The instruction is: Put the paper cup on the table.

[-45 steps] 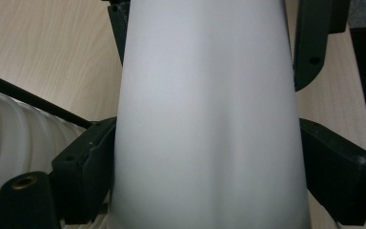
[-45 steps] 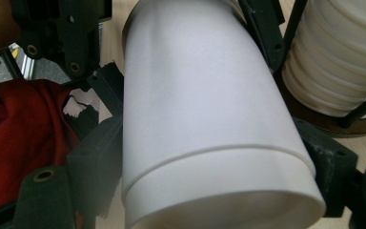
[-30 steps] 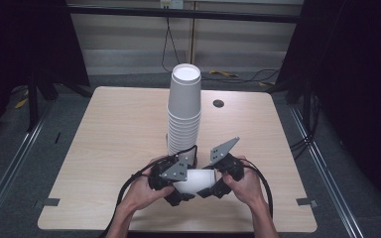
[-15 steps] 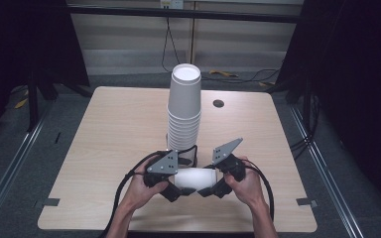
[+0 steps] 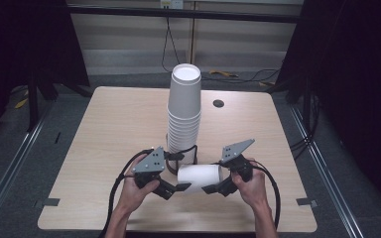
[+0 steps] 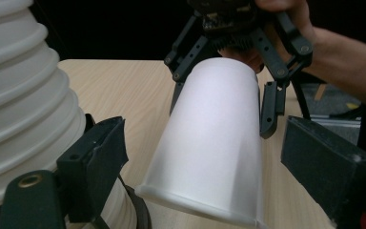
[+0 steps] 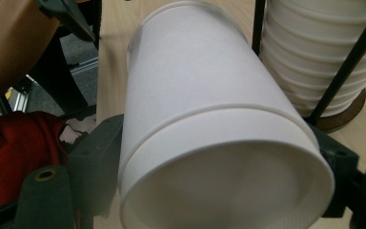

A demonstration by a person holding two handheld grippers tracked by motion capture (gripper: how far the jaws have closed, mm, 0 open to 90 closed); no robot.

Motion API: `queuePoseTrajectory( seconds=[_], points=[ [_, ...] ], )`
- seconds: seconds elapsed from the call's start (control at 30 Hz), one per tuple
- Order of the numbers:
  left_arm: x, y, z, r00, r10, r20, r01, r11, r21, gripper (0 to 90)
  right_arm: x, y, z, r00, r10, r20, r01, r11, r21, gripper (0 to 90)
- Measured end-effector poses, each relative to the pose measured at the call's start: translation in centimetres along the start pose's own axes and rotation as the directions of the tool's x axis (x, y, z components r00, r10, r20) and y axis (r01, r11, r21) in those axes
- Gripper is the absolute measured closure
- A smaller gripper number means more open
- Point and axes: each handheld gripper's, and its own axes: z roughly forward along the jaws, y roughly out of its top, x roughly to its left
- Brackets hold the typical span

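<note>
Lying sideways between both grippers at the worktop's (image 5: 104, 129) 6 o'clock edge, cup (image 5: 198, 176), stack (image 5: 183, 114) just behind, left gripper (image 6: 205, 176) fingers apart around its rim, right gripper (image 7: 209, 167) fingers clamped on its base.

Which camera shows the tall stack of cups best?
The high view: the whole stack of cups stands on the table. The left gripper view shows just its ribbed side, the right gripper view its lower rims in a holder.
</note>
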Motion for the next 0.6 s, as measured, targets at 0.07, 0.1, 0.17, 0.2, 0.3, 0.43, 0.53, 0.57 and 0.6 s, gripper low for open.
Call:
queuePoseTrajectory(
  seconds=[0.07,0.1,0.17,0.2,0.3,0.43,0.53,0.57,0.6],
  points=[
    [0.1,0.0,-0.2,0.9998,-0.001,-0.019,0.001,1.0,-0.003,15.4,-0.1,-0.3,-0.1,0.9999,0.008,0.01,-0.008,1.0,-0.007,21.5],
    [0.1,0.0,-0.3,0.9998,-0.003,-0.02,0.003,1.0,-0.005,15.4,-0.1,-0.4,-0.1,0.9999,0.011,0.011,-0.011,1.0,-0.011,21.6],
    [0.1,0.1,-0.5,0.9996,0.008,-0.027,-0.008,1.0,-0.005,15.4,-0.1,-0.5,-0.3,0.9998,0.014,0.016,-0.014,1.0,-0.022,21.7],
    [0.0,0.1,-0.6,0.9995,0.003,-0.032,-0.003,0.9999,-0.015,15.4,-0.2,-0.6,-0.4,0.9997,0.016,0.018,-0.015,1.0,-0.027,21.8],
    [-0.2,0.2,-0.9,0.9996,0.002,-0.027,-0.003,0.9994,-0.035,15.4,-0.2,-0.9,-0.8,0.9995,0.026,0.019,-0.024,0.998,-0.066,21.8],
    [-0.4,0.0,-0.9,0.9997,-0.008,-0.025,0.006,0.9987,-0.05,15.3,-0.2,-1.2,-1.0,0.9995,0.029,0.01,-0.028,0.994,-0.104,21.8],
    [-0.5,-0.2,-0.8,0.9999,-0.009,-0.007,0.009,0.9982,-0.059,15.3,-0.1,-1.4,-1.1,0.9996,0.029,0.006,-0.028,0.991,-0.129,21.8],
    [-0.5,-0.3,-0.8,0.9999,-0.01,-0.008,0.009,0.9981,-0.061,15.3,-0.1,-1.4,-1.1,0.9995,0.03,0.007,-0.029,0.989,-0.143,21.8],
    [-0.6,-0.5,-0.7,0.9997,-0.021,-0.009,0.02,0.9972,-0.071,15.3,-0.1,-1.5,-1.1,0.9994,0.033,0.004,-0.032,0.988,-0.149,21.8]
  ],
)
